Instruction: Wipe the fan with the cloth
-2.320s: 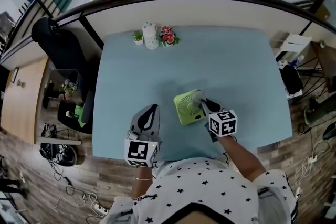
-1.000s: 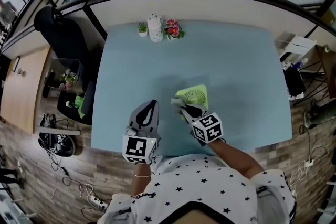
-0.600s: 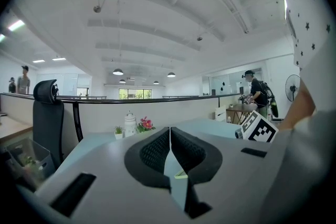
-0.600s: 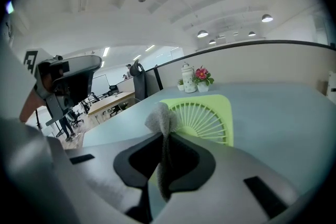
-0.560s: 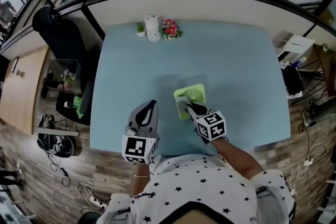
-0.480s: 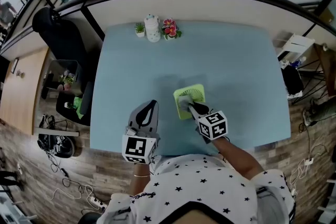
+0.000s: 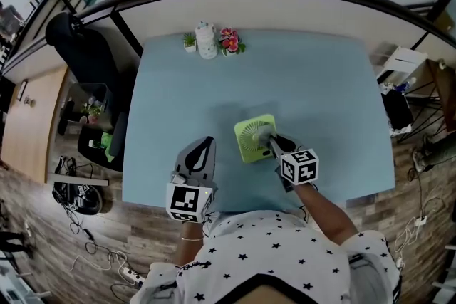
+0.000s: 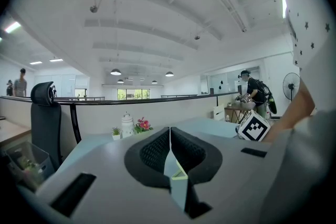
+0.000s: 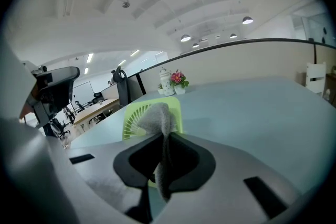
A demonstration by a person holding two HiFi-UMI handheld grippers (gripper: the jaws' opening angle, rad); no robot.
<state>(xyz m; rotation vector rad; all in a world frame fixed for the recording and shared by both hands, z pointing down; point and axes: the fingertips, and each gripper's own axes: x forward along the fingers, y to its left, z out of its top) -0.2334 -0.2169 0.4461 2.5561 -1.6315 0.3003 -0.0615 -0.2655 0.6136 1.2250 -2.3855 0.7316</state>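
Right gripper (image 7: 271, 144): jaws clamped on grey cloth (image 9: 157, 119), cloth pressed against front grille of green fan (image 7: 251, 139). Fan on light-blue table (image 7: 320, 82), toward near edge, about mid-width. Left gripper (image 7: 205, 149): jaws together, nothing between, near fan's left side, apart from it. White jar (image 7: 205, 39) and flowers (image 7: 229, 43) at table's far edge.

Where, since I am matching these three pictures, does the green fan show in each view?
Head view: green fan below centre, on the blue table.
Left gripper view: not clearly in it; a pale green sliver under the shut jaws may be its edge.
Right gripper view: left of centre, just past the jaws, partly behind the grey cloth.
Shared landmark: pink flowers at the table's far edge.
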